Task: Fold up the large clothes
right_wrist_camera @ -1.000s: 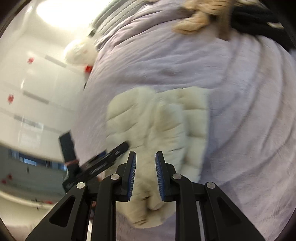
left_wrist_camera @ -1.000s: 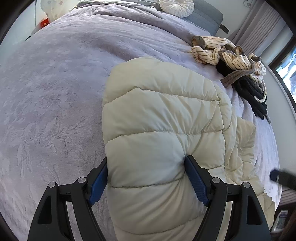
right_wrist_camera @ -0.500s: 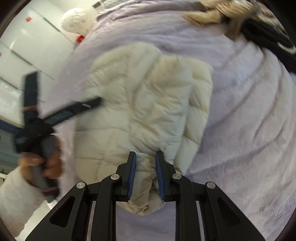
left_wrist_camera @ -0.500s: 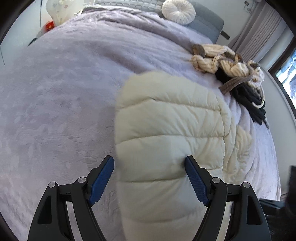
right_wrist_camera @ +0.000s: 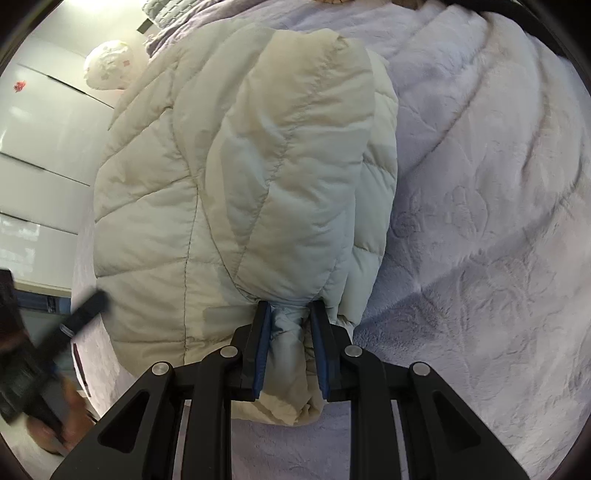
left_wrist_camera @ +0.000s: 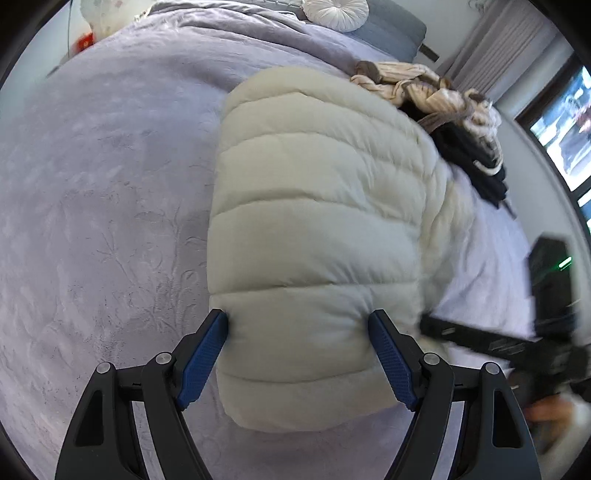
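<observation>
A cream puffer jacket (left_wrist_camera: 314, 206) lies folded lengthwise on the lilac bed cover (left_wrist_camera: 92, 184). My left gripper (left_wrist_camera: 295, 321) stands wide, its blue pads pressed into both sides of the jacket's thick near end. In the right wrist view the jacket (right_wrist_camera: 221, 184) fills the middle, with a folded layer on top. My right gripper (right_wrist_camera: 290, 310) is shut on a bunched bit of the jacket's near edge. The other gripper shows blurred at the edge of each view: the right gripper (left_wrist_camera: 498, 343) and the left gripper (right_wrist_camera: 74, 317).
A pile of striped beige clothes (left_wrist_camera: 436, 96) and black clothes (left_wrist_camera: 476, 162) lies beyond the jacket at the far right. A round white cushion (left_wrist_camera: 334, 13) sits at the bed's head. A window (left_wrist_camera: 565, 122) is at the right, white cupboards (right_wrist_camera: 44, 129) on the other side.
My left gripper has carried the jacket's end sideways across the bed, toward the right hand. My right gripper has come down close to the bed with the bunched edge still in it.
</observation>
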